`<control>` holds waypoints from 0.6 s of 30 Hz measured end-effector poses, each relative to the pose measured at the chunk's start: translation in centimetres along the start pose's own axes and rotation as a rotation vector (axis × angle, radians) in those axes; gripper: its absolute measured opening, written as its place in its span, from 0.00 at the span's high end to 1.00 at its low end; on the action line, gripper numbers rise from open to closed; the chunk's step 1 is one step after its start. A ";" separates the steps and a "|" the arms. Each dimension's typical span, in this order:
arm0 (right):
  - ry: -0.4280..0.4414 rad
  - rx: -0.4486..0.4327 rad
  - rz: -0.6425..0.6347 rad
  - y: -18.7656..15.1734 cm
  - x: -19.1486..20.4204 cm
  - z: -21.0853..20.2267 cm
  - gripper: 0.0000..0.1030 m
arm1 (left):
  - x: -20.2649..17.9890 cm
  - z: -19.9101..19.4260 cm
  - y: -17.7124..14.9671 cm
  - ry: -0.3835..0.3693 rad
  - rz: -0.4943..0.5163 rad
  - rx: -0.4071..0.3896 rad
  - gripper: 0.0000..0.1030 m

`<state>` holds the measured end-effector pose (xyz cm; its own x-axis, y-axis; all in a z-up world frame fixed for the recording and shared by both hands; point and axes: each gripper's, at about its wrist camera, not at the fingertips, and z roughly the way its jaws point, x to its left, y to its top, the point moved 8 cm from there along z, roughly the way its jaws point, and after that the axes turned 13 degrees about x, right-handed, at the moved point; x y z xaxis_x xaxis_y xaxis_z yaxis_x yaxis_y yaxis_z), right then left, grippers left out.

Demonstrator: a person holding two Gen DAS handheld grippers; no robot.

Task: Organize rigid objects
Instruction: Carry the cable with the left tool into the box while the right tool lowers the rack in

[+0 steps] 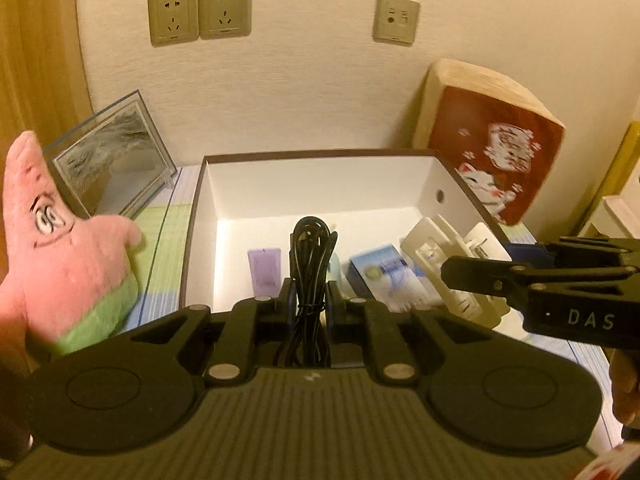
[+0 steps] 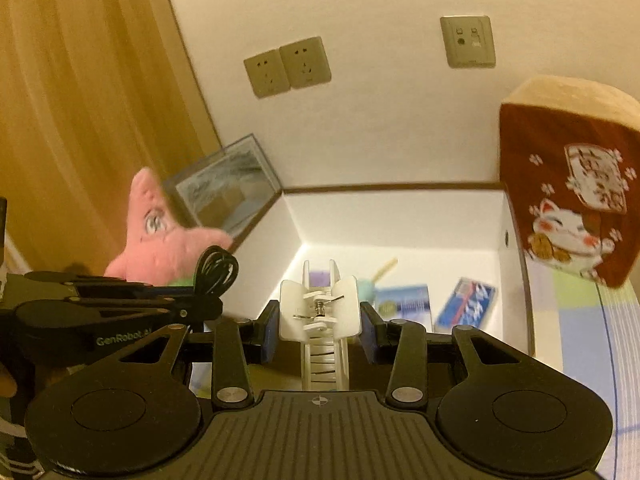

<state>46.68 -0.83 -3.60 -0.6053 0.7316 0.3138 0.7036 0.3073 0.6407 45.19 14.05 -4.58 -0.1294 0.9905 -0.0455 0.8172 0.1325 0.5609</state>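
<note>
this looks like a room in a home, likely a bedroom. a pink star plush toy [image 1: 60, 248] sits at the left edge of a striped pastel cloth [image 1: 160, 232], with a glass picture frame [image 1: 116, 160] leaning at its back left corner. a red cushion with a lucky cat [image 2: 572, 200] stands at the back right. wall sockets [image 1: 200, 14] dot the cream wall, and a yellow curtain [image 2: 80, 100] hangs on the left.

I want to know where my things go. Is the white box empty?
Not empty. The white box already holds a purple card, a blue packet and a light blue box.
</note>
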 end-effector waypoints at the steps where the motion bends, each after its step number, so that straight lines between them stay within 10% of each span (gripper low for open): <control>1: -0.001 0.000 0.005 0.7 -0.2 0.5 0.60 | 0.2 0.4 0.6 0.000 -0.001 0.003 0.88; 18: -0.171 0.103 0.052 6.7 -8.5 9.7 0.60 | 0.7 11.6 7.7 0.034 0.032 0.134 0.88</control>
<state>60.11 0.91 -8.75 -0.5015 0.8379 0.2155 0.7718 0.3208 0.5490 57.92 16.18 -9.92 -0.1189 0.9929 0.0003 0.8885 0.1062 0.4464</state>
